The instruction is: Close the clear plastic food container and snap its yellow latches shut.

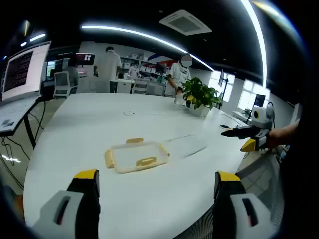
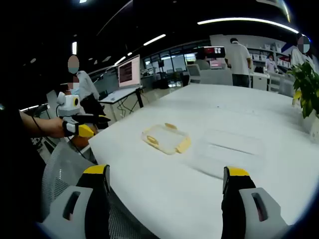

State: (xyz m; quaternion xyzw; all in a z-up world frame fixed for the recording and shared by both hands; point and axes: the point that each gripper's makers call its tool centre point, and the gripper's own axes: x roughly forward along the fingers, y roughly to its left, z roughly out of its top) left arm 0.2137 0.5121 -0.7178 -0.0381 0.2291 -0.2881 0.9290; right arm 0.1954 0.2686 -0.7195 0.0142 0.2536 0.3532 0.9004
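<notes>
A clear container lid (image 1: 135, 157) with yellow latches (image 1: 146, 161) is lying on the white table (image 1: 99, 119) near its front edge, with the see-through container base (image 2: 232, 147) sitting just beside it. Both the left gripper (image 1: 154, 186) and the right gripper (image 2: 167, 181) are hovering wide open, gripping nothing. The thin plastic is probably light and slippery (and likely to flex), so taking the lid by its rim looks safest.
</notes>
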